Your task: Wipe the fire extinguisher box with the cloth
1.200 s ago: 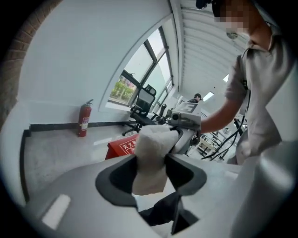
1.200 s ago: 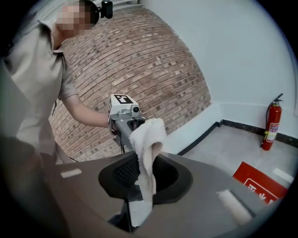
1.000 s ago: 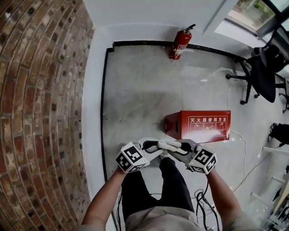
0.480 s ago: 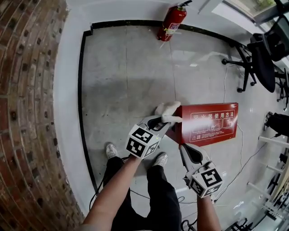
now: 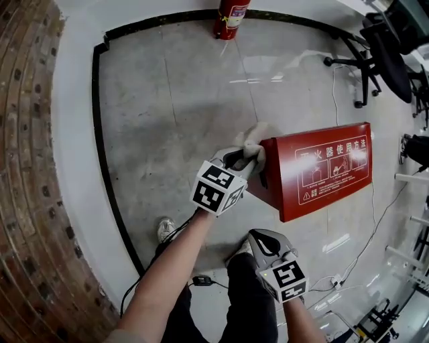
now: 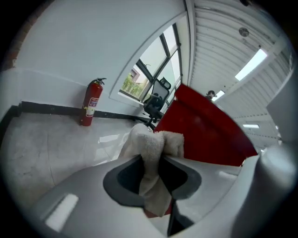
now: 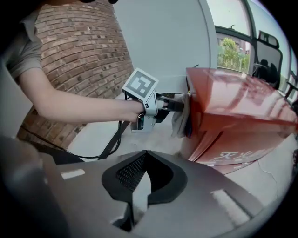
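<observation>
- Since a second ago the two grippers have parted: then they met on the cloth in front of the person's legs; now only the left gripper (image 5: 247,157) carries it, up at the red fire extinguisher box (image 5: 322,167).
- Left claw is clamped on the white terry cloth (image 6: 151,153), which bunches up above the jaw tips and hangs down between them.
- Seen from the right gripper view, the cloth (image 7: 180,121) lies against the box's end face (image 7: 237,102), near its upper corner.
- Right gripper (image 5: 265,242) is low beside the person's knee, well apart from box and cloth; its claw is closed tight with nothing in it (image 7: 139,186).
- The box stands on the grey floor (image 5: 174,114), its printed white instruction panel facing up toward the head camera.
- A red fire extinguisher (image 5: 230,17) stands against the far wall, and an office chair (image 5: 385,47) is at the right.
</observation>
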